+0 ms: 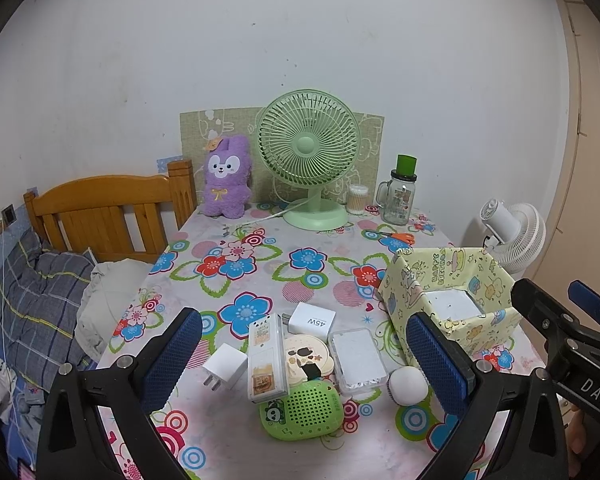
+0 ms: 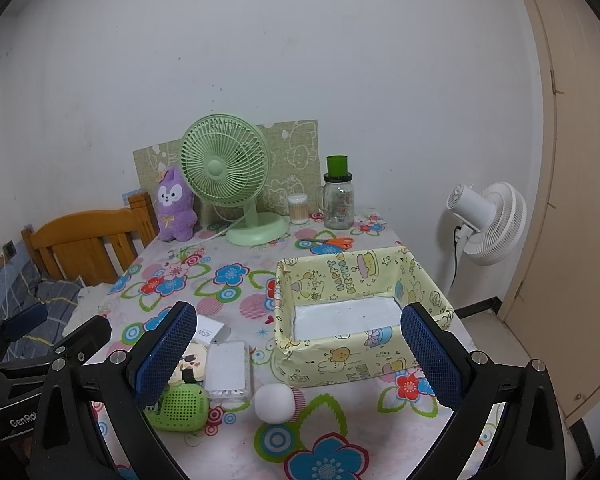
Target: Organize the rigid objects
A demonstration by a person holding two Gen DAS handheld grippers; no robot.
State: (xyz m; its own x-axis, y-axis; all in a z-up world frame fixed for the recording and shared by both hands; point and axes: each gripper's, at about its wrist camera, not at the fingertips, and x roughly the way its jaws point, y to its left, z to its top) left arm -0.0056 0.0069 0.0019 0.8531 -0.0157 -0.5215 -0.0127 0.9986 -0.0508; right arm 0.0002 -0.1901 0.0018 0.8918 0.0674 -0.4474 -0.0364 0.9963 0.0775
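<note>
Small rigid items cluster on the flowered tablecloth: a white plug adapter point(image 1: 225, 366), a long white remote point(image 1: 266, 356), a 45W charger point(image 1: 314, 321), a round compact point(image 1: 306, 356), a clear flat case point(image 1: 358, 358), a green speaker point(image 1: 302, 410) and a white ball point(image 1: 407, 385). A yellow patterned box point(image 2: 360, 316) stands open and empty to their right. My left gripper point(image 1: 306, 356) hovers open above the cluster. My right gripper point(image 2: 300, 354) is open over the box's near-left corner and the ball point(image 2: 275, 398). Nothing is held.
At the back stand a green desk fan point(image 1: 310, 156), a purple plush point(image 1: 225, 176), a cotton-swab jar point(image 1: 357, 199), a glass mug jar point(image 1: 398, 196) and orange scissors point(image 1: 396, 236). A wooden bed frame point(image 1: 108, 212) lies left; a white floor fan point(image 2: 488, 224) right.
</note>
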